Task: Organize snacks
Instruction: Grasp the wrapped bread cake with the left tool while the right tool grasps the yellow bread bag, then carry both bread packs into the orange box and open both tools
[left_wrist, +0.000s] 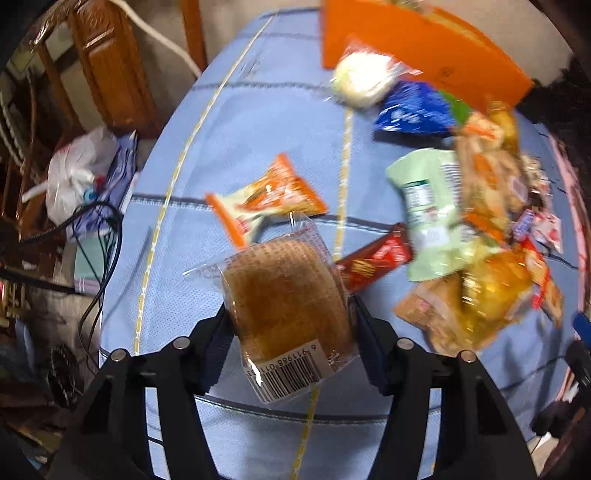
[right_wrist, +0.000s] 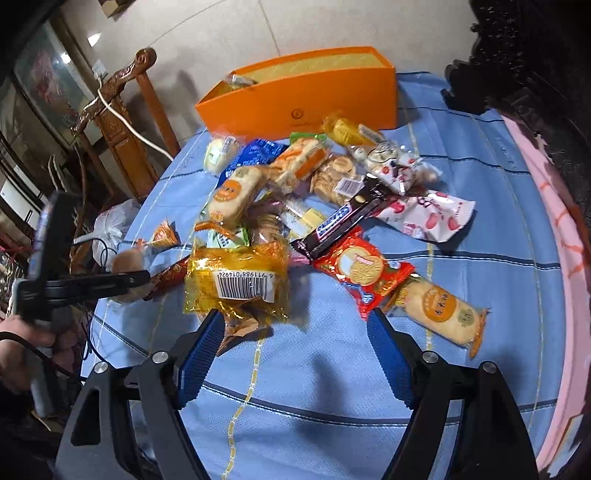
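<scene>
A brown cake in a clear wrapper (left_wrist: 288, 291) sits between the fingers of my left gripper (left_wrist: 290, 314), whose pads press on both its sides. The right wrist view shows the same gripper (right_wrist: 122, 282) from the side, with the cake (right_wrist: 127, 260) in it. My right gripper (right_wrist: 295, 325) stands open over the blue cloth, nothing between its fingers. Just beyond its left fingertip lies a gold-wrapped packet (right_wrist: 236, 280). Past that lies a pile of several snacks (right_wrist: 325, 184). An open orange box (right_wrist: 303, 103) stands at the far edge with one packet inside.
The table wears a blue checked cloth (right_wrist: 480, 277). An orange-and-white packet (left_wrist: 266, 195) and a red bar (left_wrist: 376, 258) lie close to the held cake. A wooden chair (right_wrist: 122, 122), a white plastic bag (left_wrist: 77, 166) and cables (left_wrist: 99, 236) are off the table's left edge.
</scene>
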